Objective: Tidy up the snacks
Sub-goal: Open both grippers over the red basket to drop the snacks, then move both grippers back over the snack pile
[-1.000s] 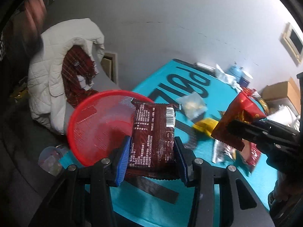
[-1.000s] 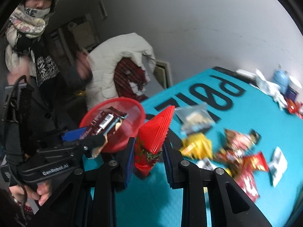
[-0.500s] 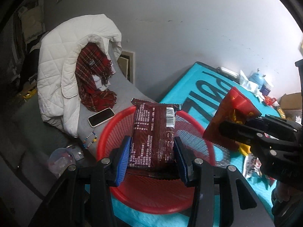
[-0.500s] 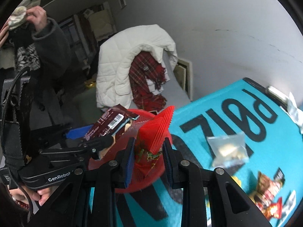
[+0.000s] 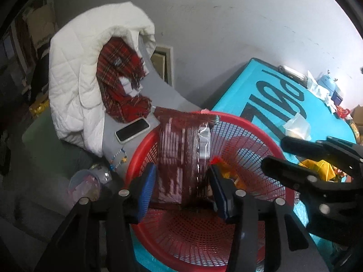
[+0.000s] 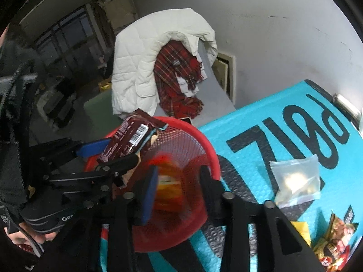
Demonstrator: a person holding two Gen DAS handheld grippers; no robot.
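A red mesh basket [image 5: 249, 124] stands at the corner of the teal mat, under both grippers. My left gripper [image 5: 182, 168] hangs over it with its jaws opening. The brown snack packet [image 5: 183, 154] is smeared with motion between its blue pads, with a gap on each side. My right gripper [image 6: 179, 170] is over the basket [image 6: 204, 142] too, jaws opening. A blurred red and orange packet [image 6: 168, 181] drops between them into the basket. The right wrist view shows the left gripper [image 6: 122, 151] with the brown packet [image 6: 127, 140] tilted above the rim. The right gripper [image 5: 275, 153] appears at right in the left wrist view.
A clear bag [image 6: 295, 181] lies on the teal mat [image 6: 261, 122], with several snack packets [image 6: 335, 244] at lower right. Behind the basket a chair holds a white quilted jacket [image 5: 74, 86], a tartan scarf [image 5: 120, 74] and a phone [image 5: 132, 129]. A plastic cup [image 5: 85, 184] stands at left.
Both grippers moved over the basket and sank toward it. Their jaws parted: the red packet left the right pads and falls, and the brown packet slips between the left pads.
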